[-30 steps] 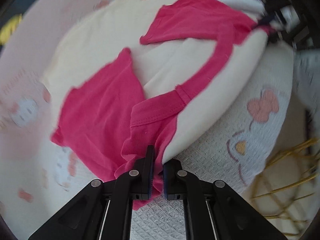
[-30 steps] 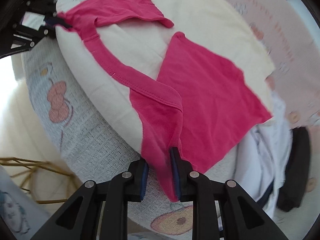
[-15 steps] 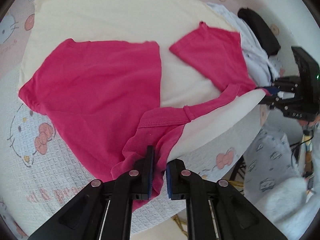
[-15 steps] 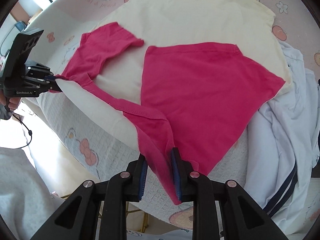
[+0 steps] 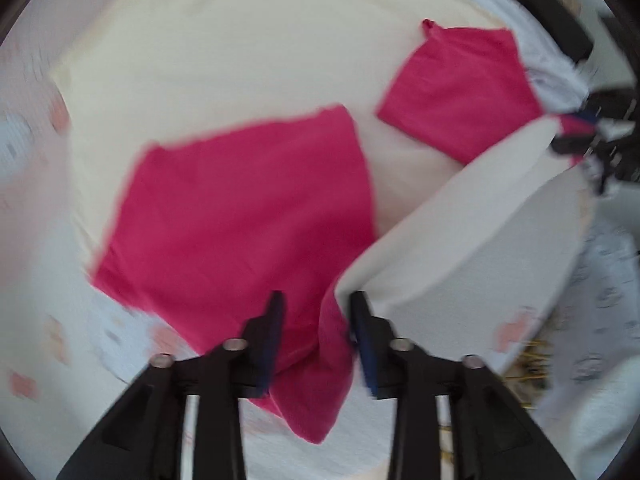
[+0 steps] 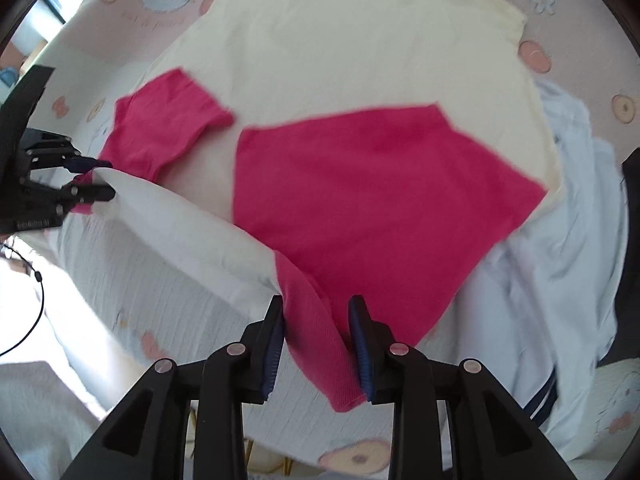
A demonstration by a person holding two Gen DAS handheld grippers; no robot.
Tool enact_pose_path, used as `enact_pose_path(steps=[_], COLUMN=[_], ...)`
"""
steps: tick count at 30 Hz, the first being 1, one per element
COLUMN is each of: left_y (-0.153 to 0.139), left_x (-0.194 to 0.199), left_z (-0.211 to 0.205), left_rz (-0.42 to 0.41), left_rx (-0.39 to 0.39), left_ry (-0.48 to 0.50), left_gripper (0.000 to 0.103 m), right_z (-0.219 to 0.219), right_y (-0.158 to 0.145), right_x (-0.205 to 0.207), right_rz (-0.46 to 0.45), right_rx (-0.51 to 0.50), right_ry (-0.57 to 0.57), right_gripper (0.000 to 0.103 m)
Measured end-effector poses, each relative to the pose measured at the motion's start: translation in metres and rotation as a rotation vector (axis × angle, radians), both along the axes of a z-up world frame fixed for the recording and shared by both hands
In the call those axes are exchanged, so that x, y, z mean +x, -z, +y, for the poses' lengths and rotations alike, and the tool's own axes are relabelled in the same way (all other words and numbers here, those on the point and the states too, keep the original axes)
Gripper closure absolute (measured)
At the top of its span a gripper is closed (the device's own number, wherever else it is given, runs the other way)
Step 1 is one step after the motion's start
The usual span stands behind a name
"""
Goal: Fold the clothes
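Both claws loosening on the shirt

My left claw (image 5: 316,316) and right claw (image 6: 316,316) have just been opening; each now stands narrowly apart with a shoulder of the pink-and-cream shirt (image 6: 384,184) loose between. Earlier they pinched it. The shirt lies across the bed (image 6: 120,264).

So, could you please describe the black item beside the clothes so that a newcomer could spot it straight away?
Start from the big cream and pink shirt spread over the cartoon-print bed cover. At its far right side lies a crumpled pale blue garment, and the black item rests against that pile's outer edge. It is the only dark, long, narrow thing among light fabrics; what it is cannot be told.
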State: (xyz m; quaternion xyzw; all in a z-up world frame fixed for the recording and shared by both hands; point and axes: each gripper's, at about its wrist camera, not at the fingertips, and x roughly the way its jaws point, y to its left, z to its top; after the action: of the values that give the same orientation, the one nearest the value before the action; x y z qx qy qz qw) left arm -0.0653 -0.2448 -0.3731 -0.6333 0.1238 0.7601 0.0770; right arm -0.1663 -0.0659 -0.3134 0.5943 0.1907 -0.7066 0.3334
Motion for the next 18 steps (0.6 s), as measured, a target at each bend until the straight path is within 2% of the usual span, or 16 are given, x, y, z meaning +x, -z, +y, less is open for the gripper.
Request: enact_pose_path(steps=[2,6,10,12,15,18], left_y=[0.001,0.016,0.034,0.036,0.035,0.029], left_x=[-0.008,-0.017,-0.015,-0.01,-0.002,0.002], left_z=[-0.003,-0.021,-0.047,-0.056,-0.061,-0.06], left_rz=[0.009,-0.019,-0.023,0.009,0.051,0.066], left_rx=[0.008,0.111,0.276,0.34,0.378,0.378], left_ry=[-0.018,-0.126,-0.297,-0.352,-0.408,-0.451], left_gripper=[0.069,0.069,0.069,0.068,0.068,0.068], right_z=[-0.002,-0.002,0.002,0.009,0.018,0.022], right_y=[0.002,0.017,0.042,0.049,0.051,0.048], right_x=[-0.011,-0.027,-0.036,-0.039,-0.043,-0.041], right_rz=[-0.007,-0.047,-0.112,-0.132,-0.169,-0.151], right_rx=[-0.004,-0.032,-0.052,-0.097,-0.144,-0.178], right_ry=[0.031,0.102,0.186,0.245,0.307,0.325], right_gripper=[0.073,0.073,0.073,0.073,0.073,0.069])
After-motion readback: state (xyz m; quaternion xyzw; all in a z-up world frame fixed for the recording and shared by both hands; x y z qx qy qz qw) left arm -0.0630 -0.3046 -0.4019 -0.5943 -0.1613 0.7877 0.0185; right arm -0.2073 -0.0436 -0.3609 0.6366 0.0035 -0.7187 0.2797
